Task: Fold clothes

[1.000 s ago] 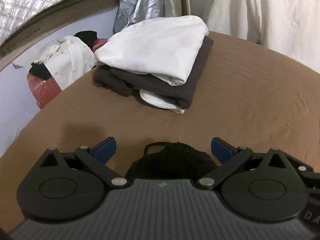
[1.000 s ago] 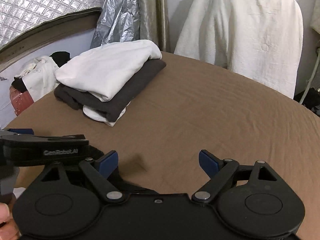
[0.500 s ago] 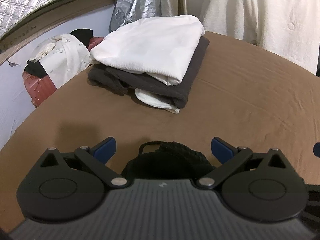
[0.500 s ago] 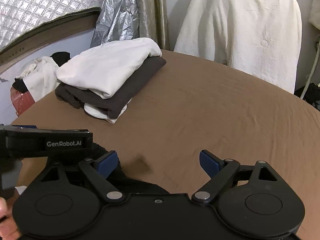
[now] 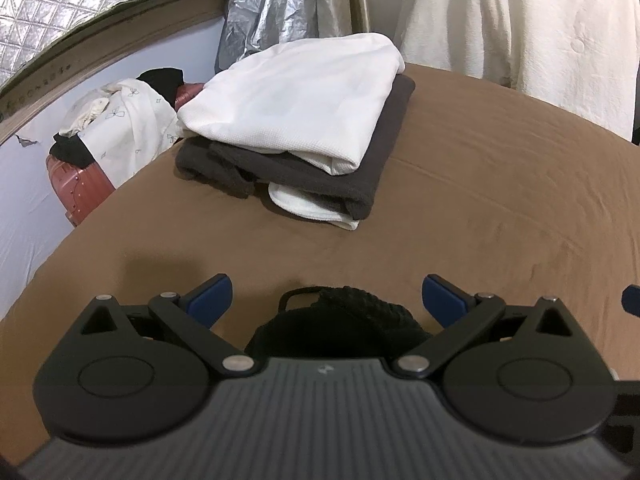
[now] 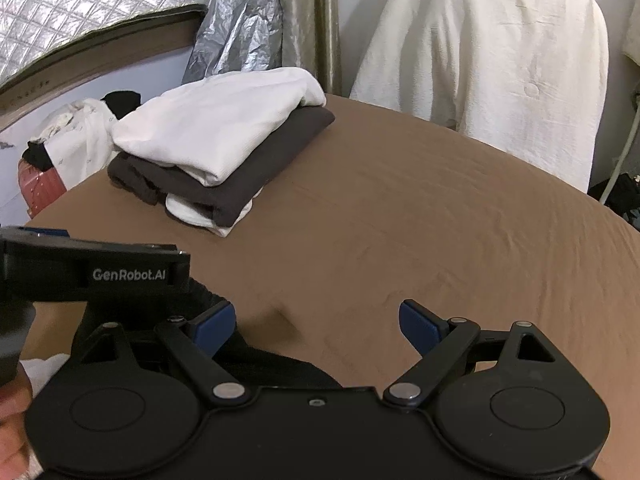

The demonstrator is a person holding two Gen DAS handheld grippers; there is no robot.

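While both the left gripper point(image 5: 326, 300) and right gripper point(image 6: 316, 326) are hovering spread wide, the black garment point(image 5: 340, 320) lying just beneath them is needing a low, edge-on pinch.

My landmark is the folded stack of white and dark grey clothes point(image 5: 296, 136) on the brown cloth-covered table point(image 5: 480, 208). Left of the stack, off the table's edge, a red suitcase point(image 5: 76, 188) carries a heap of white and black garments point(image 5: 120, 128). Behind the stack hangs a crinkled silver sheet point(image 5: 272, 4); to its right, behind the table, a cream cloth-draped chair point(image 6: 488, 64). Before the stack, nearest me, lies a black knitted garment point(image 5: 340, 320).
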